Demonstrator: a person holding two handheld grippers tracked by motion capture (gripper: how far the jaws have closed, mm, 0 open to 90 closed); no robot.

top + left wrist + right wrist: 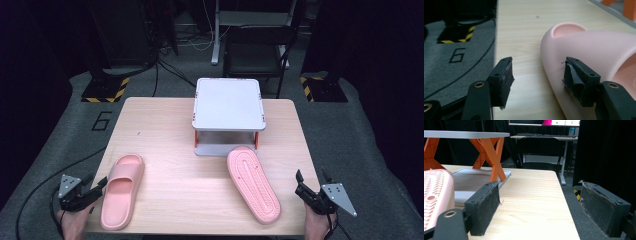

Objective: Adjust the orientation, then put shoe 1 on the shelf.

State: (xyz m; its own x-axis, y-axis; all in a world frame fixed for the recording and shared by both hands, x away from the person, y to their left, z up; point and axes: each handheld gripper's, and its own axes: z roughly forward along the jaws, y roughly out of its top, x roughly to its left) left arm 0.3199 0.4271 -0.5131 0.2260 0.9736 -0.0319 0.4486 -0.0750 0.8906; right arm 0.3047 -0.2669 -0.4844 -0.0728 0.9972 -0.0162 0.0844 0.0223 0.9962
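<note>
Wooden table [200,135] first, pale and wide; at its far middle stands the white two-tier shoe rack [228,102] on orange cross legs, top shelf bare, lower shelf bare too as far as the high view shows; now the slippers, a pink pair, both on the tabletop; the right slipper [252,182] lies sole-up just in front of the rack, ribbed tread showing, its toe end close to the lower shelf; the left slipper [122,190] sits upright at the near left edge; so I'd judge nothing is racked yet, both slippers left to go. Down to the tools: the left gripper [97,186] is right at the upright slipper's outer side, jaws apart, with one pad over the pink strap and the other out over bare wood, no clamp yet; the right gripper [312,181] hangs off the near right edge, jaws wide, nothing between them, well clear of the flipped slipper. Writing: a "6" [102,120] marked on the grey floor left of the table.
</note>
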